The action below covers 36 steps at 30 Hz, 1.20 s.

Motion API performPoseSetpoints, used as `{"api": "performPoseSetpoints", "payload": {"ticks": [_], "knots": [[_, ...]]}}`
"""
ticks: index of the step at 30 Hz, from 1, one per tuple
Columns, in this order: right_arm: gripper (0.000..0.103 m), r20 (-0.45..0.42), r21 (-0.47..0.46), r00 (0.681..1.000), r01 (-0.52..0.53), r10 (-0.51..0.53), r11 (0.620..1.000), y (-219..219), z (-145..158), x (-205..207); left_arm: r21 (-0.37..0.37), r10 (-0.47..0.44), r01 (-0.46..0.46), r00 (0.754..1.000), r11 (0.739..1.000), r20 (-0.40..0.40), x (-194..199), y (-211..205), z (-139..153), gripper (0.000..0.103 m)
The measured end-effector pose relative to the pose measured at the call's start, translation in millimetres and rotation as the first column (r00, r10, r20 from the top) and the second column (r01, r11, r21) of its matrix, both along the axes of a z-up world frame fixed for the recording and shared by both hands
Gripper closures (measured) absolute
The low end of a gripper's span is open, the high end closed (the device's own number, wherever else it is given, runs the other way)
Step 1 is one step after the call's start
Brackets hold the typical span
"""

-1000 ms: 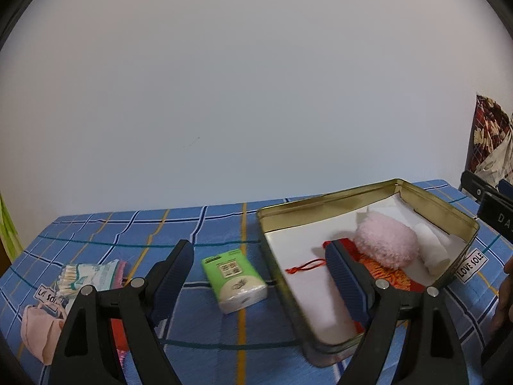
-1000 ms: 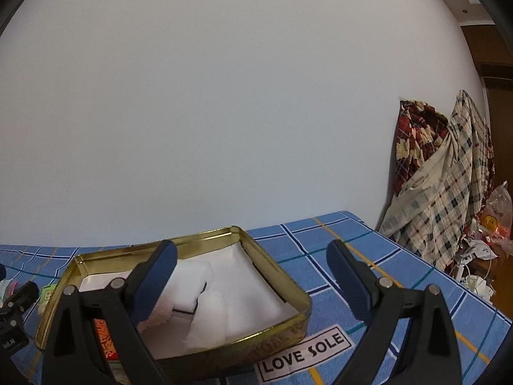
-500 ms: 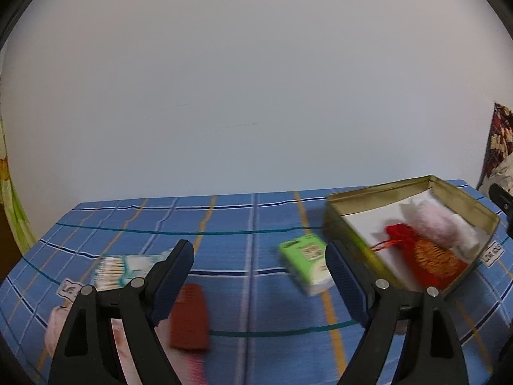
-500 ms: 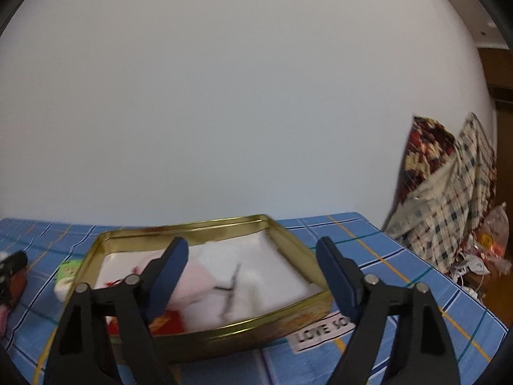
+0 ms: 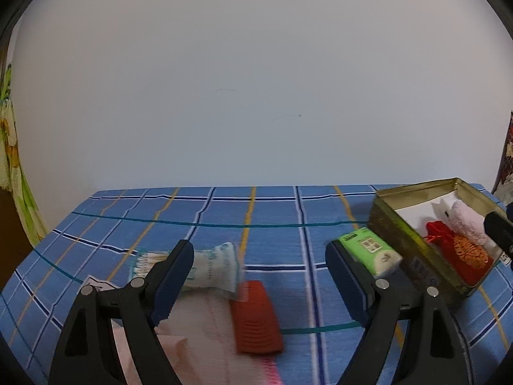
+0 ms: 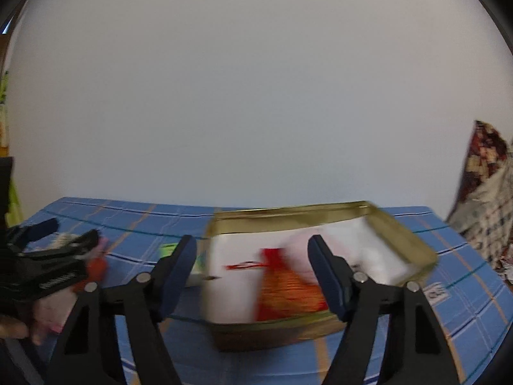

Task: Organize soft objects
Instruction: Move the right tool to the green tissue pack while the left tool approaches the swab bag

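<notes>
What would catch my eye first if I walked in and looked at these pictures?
Probably the gold tin at the right of the blue checked tablecloth, holding a red pouch and a pink fluffy thing. Next, the green tissue pack just left of the tin, and the open black left gripper in front.

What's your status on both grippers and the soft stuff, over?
Left gripper open, empty, over swab pack and red pad. Right gripper open, empty, at tin. Tissue pack outside tin. Nothing blocking.

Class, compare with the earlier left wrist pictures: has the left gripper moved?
Yes. The left gripper swung left: the gold tin slid from centre-right to the right edge of its view.
</notes>
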State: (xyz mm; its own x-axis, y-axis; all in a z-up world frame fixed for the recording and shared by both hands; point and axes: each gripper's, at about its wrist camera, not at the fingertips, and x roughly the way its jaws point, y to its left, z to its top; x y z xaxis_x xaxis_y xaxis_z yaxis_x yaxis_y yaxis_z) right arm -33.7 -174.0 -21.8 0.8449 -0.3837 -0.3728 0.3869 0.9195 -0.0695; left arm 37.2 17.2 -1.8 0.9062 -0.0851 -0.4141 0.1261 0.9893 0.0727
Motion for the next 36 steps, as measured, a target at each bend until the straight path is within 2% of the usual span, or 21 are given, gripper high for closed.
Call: {"api": "performPoseSetpoints", "payload": {"ticks": [5, 11, 15, 18, 20, 25, 27, 29, 30, 33, 34, 36], "knots": [[0.031, -0.029, 0.139, 0.995, -0.087, 0.092, 0.986, 26.8, -6.4, 19.1, 0.036, 0.033, -0.033, 0.999, 0.999, 0.006, 5.2, 18.3, 0.1, 0.017], [0.031, -0.138, 0.248, 0.972, -0.151, 0.189, 0.957, 52.7, -29.1, 55.7, 0.015, 0.072, -0.072, 0.997, 0.997, 0.017, 14.2, 56.9, 6.1, 0.017], [0.031, -0.223, 0.263, 0.962, -0.098, 0.159, 0.96, 49.0, -43.7, 76.0, -0.026, 0.125, -0.125, 0.992, 0.992, 0.013, 21.3, 90.5, 10.7, 0.017], [0.035, -0.303, 0.296, 0.943, -0.041, 0.134, 0.954, 44.1, -58.2, 93.5, -0.031, 0.173, -0.172, 0.985, 0.985, 0.018, 25.6, 112.3, 13.5, 0.017], [0.037, -0.333, 0.294, 0.936, -0.011, 0.113, 0.956, 41.8, -62.8, 102.3, -0.032, 0.202, -0.201, 0.979, 0.979, 0.018, 28.9, 125.3, 14.5, 0.017], [0.034, -0.367, 0.289, 0.929, 0.073, 0.04, 0.954, 34.6, -70.3, 129.7, -0.101, 0.243, -0.245, 0.97, 0.964, -0.027, 34.8, 152.4, 14.0, 0.017], [0.034, -0.364, 0.307, 0.931, 0.087, 0.032, 0.948, 30.5, -74.5, 143.8, -0.127, 0.245, -0.248, 0.969, 0.961, -0.035, 35.9, 157.1, 13.7, 0.017], [0.033, -0.34, 0.347, 0.938, 0.055, 0.071, 0.936, 28.8, -75.3, 153.9, -0.125, 0.256, -0.259, 0.966, 0.958, -0.041, 38.3, 159.3, 12.8, 0.017], [0.033, -0.316, 0.384, 0.94, 0.005, 0.127, 0.923, 31.0, -75.9, 158.0, -0.12, 0.258, -0.262, 0.965, 0.958, -0.043, 40.2, 158.4, 12.5, 0.017], [0.035, -0.22, 0.511, 0.922, -0.169, 0.319, 0.843, 35.0, -74.4, 159.4, -0.108, 0.256, -0.26, 0.965, 0.96, -0.05, 40.9, 155.6, 10.5, 0.017], [0.035, -0.197, 0.508, 0.921, -0.197, 0.336, 0.838, 35.3, -69.8, 154.8, -0.101, 0.255, -0.259, 0.966, 0.961, -0.052, 41.2, 154.8, 9.8, 0.017], [0.034, -0.184, 0.436, 0.935, -0.199, 0.303, 0.878, 37.5, -59.1, 141.6, -0.089, 0.259, -0.263, 0.964, 0.961, -0.056, 42.2, 154.0, 7.3, 0.017]]}}
